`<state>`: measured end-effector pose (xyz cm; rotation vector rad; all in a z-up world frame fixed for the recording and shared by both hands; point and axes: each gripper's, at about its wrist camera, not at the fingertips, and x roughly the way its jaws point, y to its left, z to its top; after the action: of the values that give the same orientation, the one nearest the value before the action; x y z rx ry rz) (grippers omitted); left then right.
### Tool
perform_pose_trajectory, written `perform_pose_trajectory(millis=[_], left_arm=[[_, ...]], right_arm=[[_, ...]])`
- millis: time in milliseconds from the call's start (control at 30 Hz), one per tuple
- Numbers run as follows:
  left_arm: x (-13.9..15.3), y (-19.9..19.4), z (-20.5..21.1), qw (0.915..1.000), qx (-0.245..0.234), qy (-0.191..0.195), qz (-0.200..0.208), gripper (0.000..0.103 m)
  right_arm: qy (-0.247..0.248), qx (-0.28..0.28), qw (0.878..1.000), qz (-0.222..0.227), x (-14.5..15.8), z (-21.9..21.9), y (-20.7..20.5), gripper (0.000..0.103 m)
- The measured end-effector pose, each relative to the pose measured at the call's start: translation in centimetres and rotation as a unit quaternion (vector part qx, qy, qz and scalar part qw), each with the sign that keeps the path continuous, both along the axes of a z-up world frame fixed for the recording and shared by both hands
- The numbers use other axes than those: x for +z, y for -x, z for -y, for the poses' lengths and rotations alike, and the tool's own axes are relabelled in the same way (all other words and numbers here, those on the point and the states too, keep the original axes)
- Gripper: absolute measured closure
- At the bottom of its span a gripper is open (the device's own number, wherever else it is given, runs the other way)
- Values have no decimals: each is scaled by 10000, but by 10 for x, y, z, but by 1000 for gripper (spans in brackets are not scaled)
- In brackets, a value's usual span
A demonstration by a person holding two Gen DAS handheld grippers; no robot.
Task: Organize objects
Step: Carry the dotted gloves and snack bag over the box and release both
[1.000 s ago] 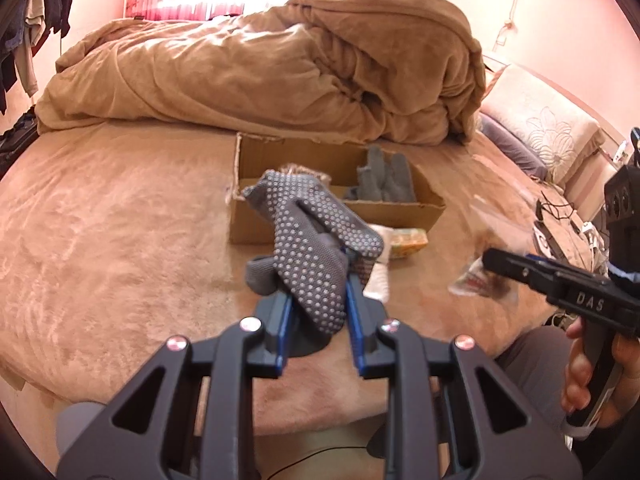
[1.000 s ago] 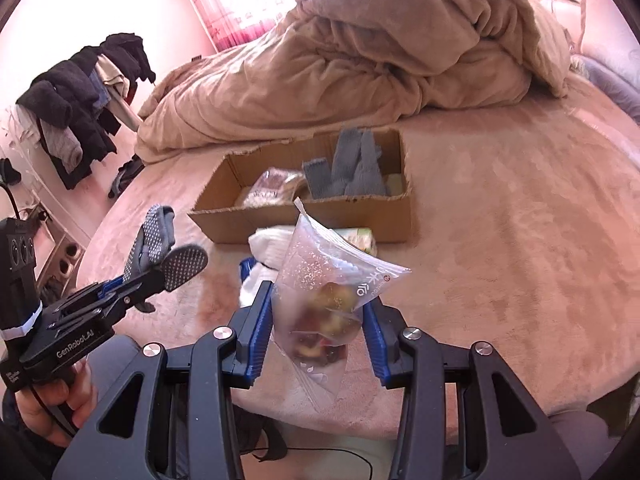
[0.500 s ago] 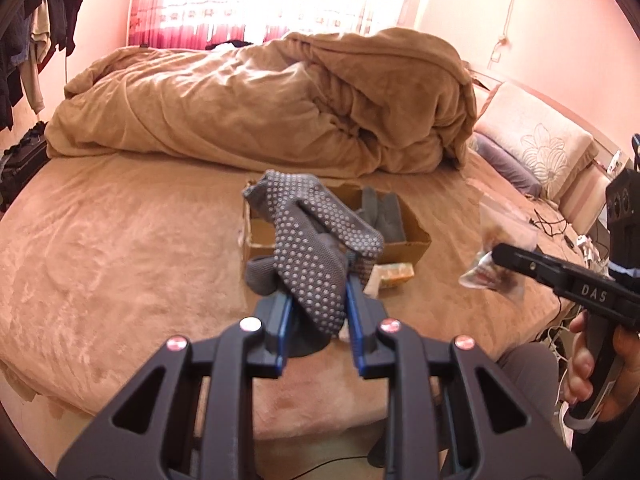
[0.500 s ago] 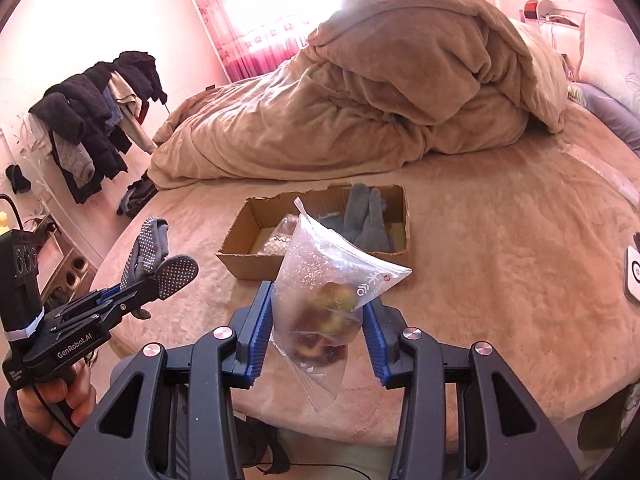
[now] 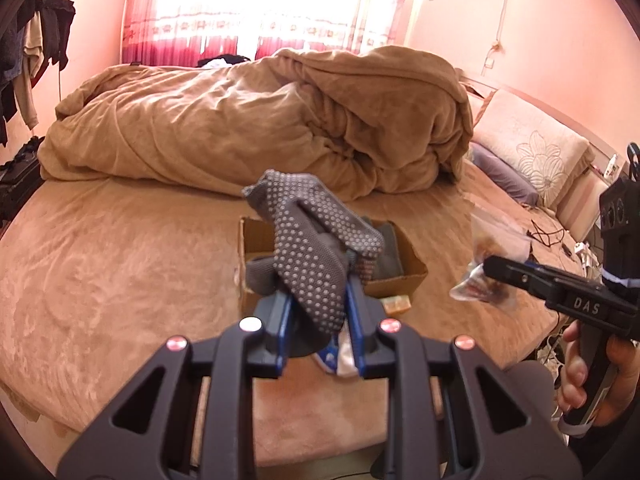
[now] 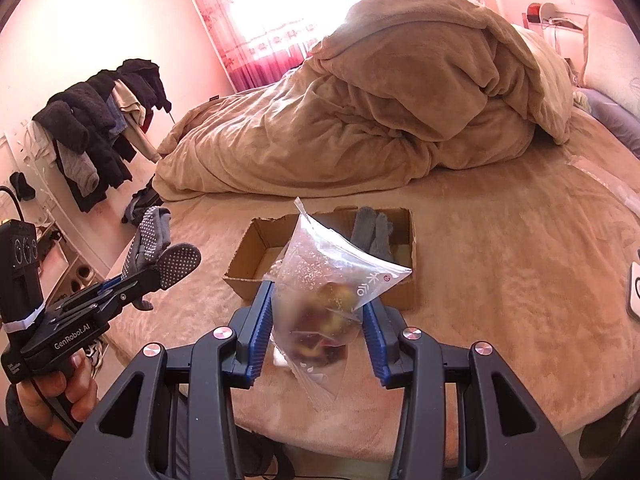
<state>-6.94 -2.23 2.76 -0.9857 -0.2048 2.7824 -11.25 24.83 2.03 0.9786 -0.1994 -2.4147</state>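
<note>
My left gripper point(image 5: 320, 312) is shut on a grey dotted glove point(image 5: 316, 240) and holds it in the air above the near side of the bed. It also shows in the right wrist view point(image 6: 160, 258). My right gripper point(image 6: 320, 320) is shut on a clear zip bag of snacks point(image 6: 328, 280), also lifted; that bag shows at the right of the left wrist view point(image 5: 492, 264). An open cardboard box point(image 6: 404, 292) lies on the bed beyond both grippers, with a second grey glove point(image 6: 374, 232) and a clear packet inside.
A heaped tan duvet point(image 5: 260, 128) fills the far side of the bed. A small yellow-green packet point(image 5: 396, 304) and a white item lie in front of the box. Pillows point(image 5: 532, 152) lie right; clothes on a rack point(image 6: 100, 128) stand left.
Both grippers have risen and drawn back from the box with the glove and the bag still held. The box now looks smaller and farther away.
</note>
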Motion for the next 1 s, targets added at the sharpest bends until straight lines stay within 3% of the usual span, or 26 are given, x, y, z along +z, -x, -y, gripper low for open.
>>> perform_pose_trajectory(millis=[267,433,733,1000], left_arm=[[4,31,-1,9998,-73,186,72,79],[4,43,-3,9997,-61,251,-15,79],[-21,75,-5,9993,-118,304,189,79],[-52,101,0,9986,-40,295,438,79]], right_arm=[[179,-46,9998,-18,-1,2,25,59],[35,96,9998,-143,3,7,37,59],[-148,297,9989,-323,5,15,61,59],[-188,363,9991,-144,-15,25,88,59]])
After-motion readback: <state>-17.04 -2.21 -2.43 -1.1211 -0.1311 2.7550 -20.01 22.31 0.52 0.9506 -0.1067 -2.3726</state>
